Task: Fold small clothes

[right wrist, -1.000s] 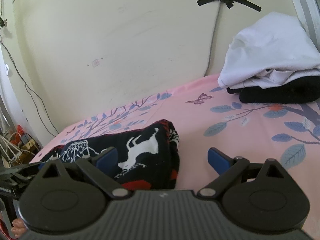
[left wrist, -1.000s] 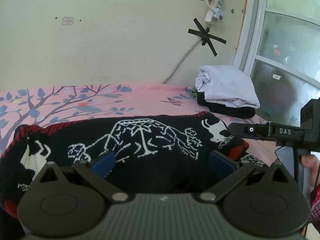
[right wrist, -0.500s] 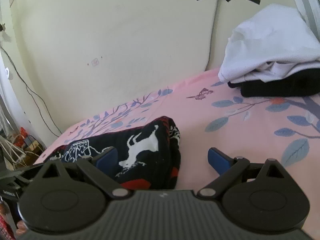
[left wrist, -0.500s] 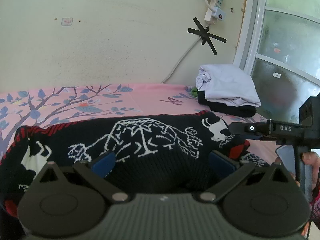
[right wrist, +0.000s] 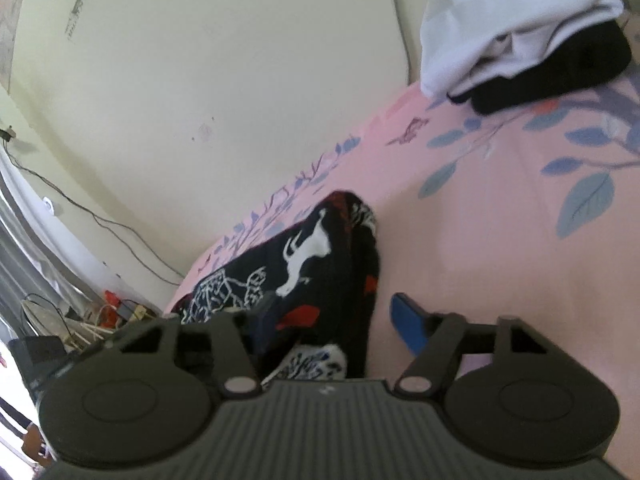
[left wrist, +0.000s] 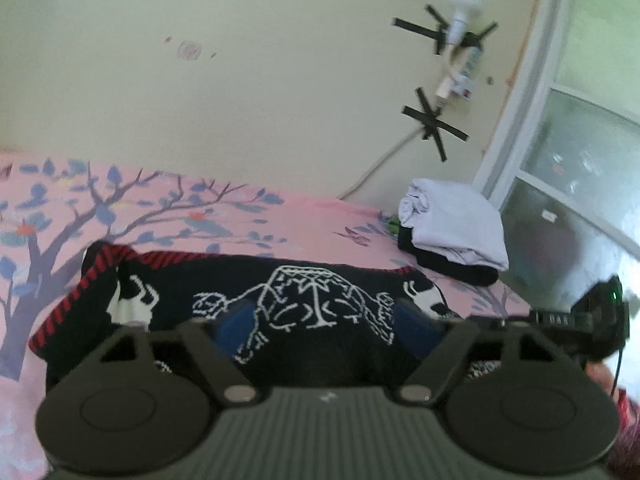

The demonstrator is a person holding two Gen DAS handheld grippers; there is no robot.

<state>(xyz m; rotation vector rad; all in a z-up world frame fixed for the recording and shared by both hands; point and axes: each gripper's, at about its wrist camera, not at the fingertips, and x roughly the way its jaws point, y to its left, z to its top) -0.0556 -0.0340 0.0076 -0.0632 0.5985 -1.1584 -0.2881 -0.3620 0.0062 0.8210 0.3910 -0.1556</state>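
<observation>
A black knit garment (left wrist: 304, 300) with white animal and tree figures and red trim lies folded lengthwise on the pink bed sheet (left wrist: 240, 220). My left gripper (left wrist: 324, 326) is open, its blue pads spread over the garment's near edge. My right gripper (right wrist: 336, 320) is open at the garment's right end (right wrist: 320, 248); its left finger is over the fabric and its right blue pad (right wrist: 408, 326) is over bare sheet. The right gripper's body also shows in the left wrist view (left wrist: 576, 320).
A stack of folded white and black clothes (left wrist: 452, 232) sits at the bed's far right corner by the window (left wrist: 580, 184). A wall (left wrist: 240, 80) with taped cables runs behind the bed. Cables and clutter (right wrist: 80, 320) lie off the bed's left end.
Both grippers have tilted and moved forward over the garment. The right gripper has rolled to the left and come closer to the garment's end. Both stay open.
</observation>
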